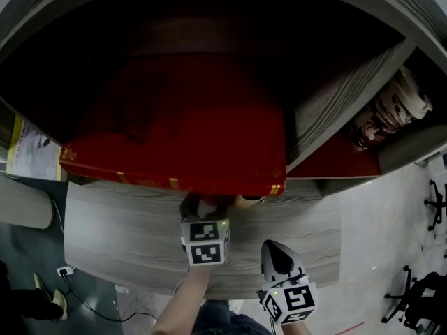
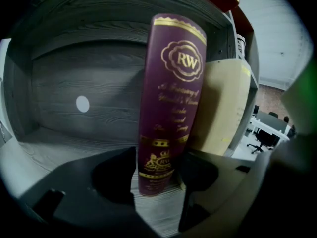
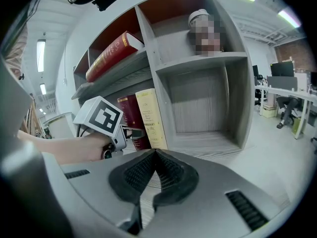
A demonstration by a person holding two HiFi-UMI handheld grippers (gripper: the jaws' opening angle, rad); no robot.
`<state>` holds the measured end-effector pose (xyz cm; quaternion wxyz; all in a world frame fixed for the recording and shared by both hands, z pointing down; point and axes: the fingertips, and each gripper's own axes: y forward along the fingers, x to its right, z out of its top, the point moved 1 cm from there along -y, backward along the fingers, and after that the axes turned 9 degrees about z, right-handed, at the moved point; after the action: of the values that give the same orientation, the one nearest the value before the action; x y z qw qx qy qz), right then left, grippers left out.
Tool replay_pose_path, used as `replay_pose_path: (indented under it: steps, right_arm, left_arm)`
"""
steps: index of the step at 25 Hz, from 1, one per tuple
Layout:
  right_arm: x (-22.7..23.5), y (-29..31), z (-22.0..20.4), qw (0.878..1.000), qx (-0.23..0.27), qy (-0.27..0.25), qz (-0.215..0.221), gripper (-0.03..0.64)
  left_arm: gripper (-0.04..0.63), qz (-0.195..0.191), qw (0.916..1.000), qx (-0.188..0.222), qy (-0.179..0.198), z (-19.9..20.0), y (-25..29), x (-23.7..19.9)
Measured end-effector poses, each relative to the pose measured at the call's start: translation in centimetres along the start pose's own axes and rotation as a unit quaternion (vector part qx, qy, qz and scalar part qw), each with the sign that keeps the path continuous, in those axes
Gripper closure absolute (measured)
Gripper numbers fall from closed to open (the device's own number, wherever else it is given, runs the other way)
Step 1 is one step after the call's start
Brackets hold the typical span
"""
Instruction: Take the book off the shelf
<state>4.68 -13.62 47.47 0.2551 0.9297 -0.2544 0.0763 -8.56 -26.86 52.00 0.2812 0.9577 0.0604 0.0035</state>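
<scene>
Left hand-held gripper (image 2: 158, 175): jaws apart, astride the foot of the spine of the maroon hardback book with gold lettering (image 2: 171, 103). A thin dark gap shows on each side, so the grip is judged not yet closed. The book stands upright on the lower board of the grey wood-grain shelf unit (image 2: 59, 83), dead ahead of this gripper, with its long axis vertical and its spine facing near. The left gripper is plainly the nearer. The right hand-held gripper (image 3: 154, 155) hangs off to the near right, jaws together on nothing. Coming move, as judged: close on the spine and draw straight towards the near side. Obstruction: a tall cream book (image 2: 223, 108) stands just beside the maroon book's right face, seemingly touching it. The right jaw must seat between the two, so the cream book may drag out or topple. Nothing stands at the maroon book's left. A large red book (image 3: 111, 53) lies on the board above, out of the withdrawal path.
</scene>
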Motion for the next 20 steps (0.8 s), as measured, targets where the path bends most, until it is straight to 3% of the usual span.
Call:
replay_pose_path:
  steps: [20]
  right_arm:
    - [1.7, 0.6, -0.8, 1.000, -0.009, 0.013, -0.011, 0.609]
  left_arm:
    - [0.367, 0.029, 0.9994, 0.016, 0.003, 1.1, 3.1, -0.6]
